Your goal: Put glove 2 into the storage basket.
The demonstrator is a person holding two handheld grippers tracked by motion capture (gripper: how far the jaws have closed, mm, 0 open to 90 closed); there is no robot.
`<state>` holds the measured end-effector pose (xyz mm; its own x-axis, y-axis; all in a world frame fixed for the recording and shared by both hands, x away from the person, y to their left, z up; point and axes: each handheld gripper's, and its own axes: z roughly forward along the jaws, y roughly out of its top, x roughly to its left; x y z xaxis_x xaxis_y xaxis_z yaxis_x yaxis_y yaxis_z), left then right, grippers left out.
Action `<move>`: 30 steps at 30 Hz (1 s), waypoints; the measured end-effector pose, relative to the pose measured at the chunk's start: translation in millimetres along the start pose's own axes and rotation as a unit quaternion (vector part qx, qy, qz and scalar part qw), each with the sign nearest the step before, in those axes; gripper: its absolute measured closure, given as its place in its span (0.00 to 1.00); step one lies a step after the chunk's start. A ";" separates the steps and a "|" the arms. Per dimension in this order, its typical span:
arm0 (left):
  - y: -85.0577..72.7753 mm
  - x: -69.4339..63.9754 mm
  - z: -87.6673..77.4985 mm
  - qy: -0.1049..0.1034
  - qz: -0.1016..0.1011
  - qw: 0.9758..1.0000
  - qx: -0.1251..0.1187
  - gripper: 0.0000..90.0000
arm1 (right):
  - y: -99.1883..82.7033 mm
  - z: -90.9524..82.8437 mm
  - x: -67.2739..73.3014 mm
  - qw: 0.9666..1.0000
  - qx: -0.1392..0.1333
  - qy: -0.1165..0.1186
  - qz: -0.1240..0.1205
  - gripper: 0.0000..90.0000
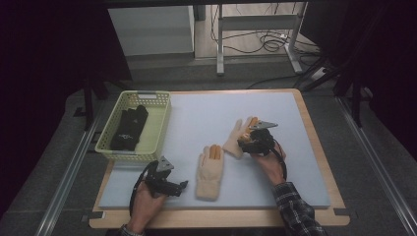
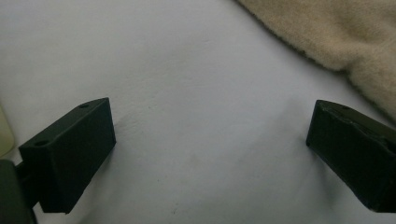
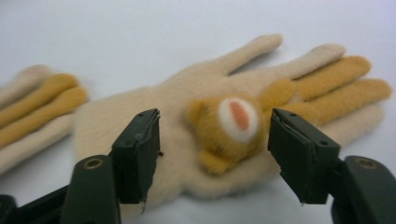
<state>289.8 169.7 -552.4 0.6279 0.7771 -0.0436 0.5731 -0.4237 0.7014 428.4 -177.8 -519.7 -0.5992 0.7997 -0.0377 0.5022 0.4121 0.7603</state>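
While the left hand-held gripper (image 1: pixel 183 185) rests open on the table (image 1: pixel 275 162) beside the near glove (image 1: pixel 210 170), the far glove (image 3: pixel 205 135) is framed, ungripped, by the open right hand-held gripper (image 3: pixel 212 154), so both gloves are judged yet to be put into the basket (image 1: pixel 160 129), where black gloves (image 1: pixel 129 129) already lie.

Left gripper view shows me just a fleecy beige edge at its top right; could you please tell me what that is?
Observer: It is the side of a cream glove with orange fingers, lying flat on the mat beside the left gripper.
Operator: Thank you; is there a second one?
Observer: Yes, a matching glove lies farther right, and the right gripper has its open jaws either side of the glove's bear face.
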 end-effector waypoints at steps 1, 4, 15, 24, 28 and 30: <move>0.0 0.0 0.0 0.000 0.000 1.000 0.000 0.02 | 0.6 3.3 -1.0 1.000 0.002 -0.009 0.000 0.35; 0.0 0.0 0.0 0.000 0.000 1.000 0.000 0.02 | 0.1 10.4 -4.2 1.000 0.007 -0.017 0.000 0.37; 0.0 0.0 0.1 0.000 0.000 1.000 0.000 0.02 | -3.6 3.2 -11.3 1.000 0.008 0.006 0.015 0.66; 0.0 -0.1 0.2 0.000 -0.001 1.000 0.000 0.02 | 0.7 -20.0 -11.3 1.000 -0.008 0.024 0.013 0.66; 0.0 -0.1 0.2 0.000 -0.001 1.000 0.000 0.02 | 2.3 -32.9 -8.6 0.999 -0.015 0.035 0.006 0.66; 0.0 -0.1 0.2 0.000 -0.001 1.000 0.000 0.02 | 2.4 -38.0 -7.9 0.999 -0.019 0.047 0.010 0.66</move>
<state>289.8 169.5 -552.5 0.6264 0.7782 -0.0440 0.5738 -0.4222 0.7018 410.6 -199.7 -492.9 -0.6455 0.7629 0.0371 0.4917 0.3779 0.7845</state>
